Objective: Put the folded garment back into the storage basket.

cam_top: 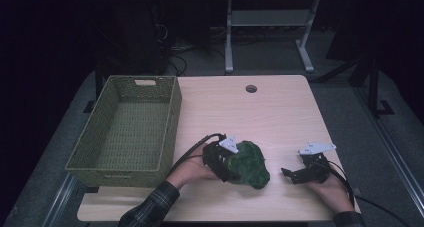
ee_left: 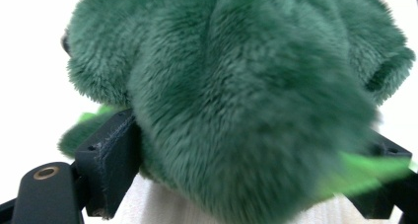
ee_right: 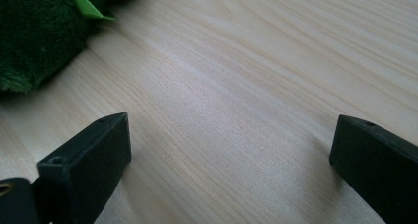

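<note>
- Near the front edge of the tabletop lies a green plush toy, roughly midway between the person's two hands.
- On its left side the left hand-held gripper sits right against the plush — in the left gripper view the fur bulges between the two black jaws, which stand wide on either side of it; whether the pads press into it I cannot tell.
- Over to the right, the right hand-held gripper rests low above bare wood, near the toy but apart from it, pointing toward it.
- Its jaws are spread wide with nothing between them — only wood grain, and the toy's edge off at the upper left of the right gripper view.
- At the tabletop's left side stands a woven green basket, well apart from the toy.
</note>
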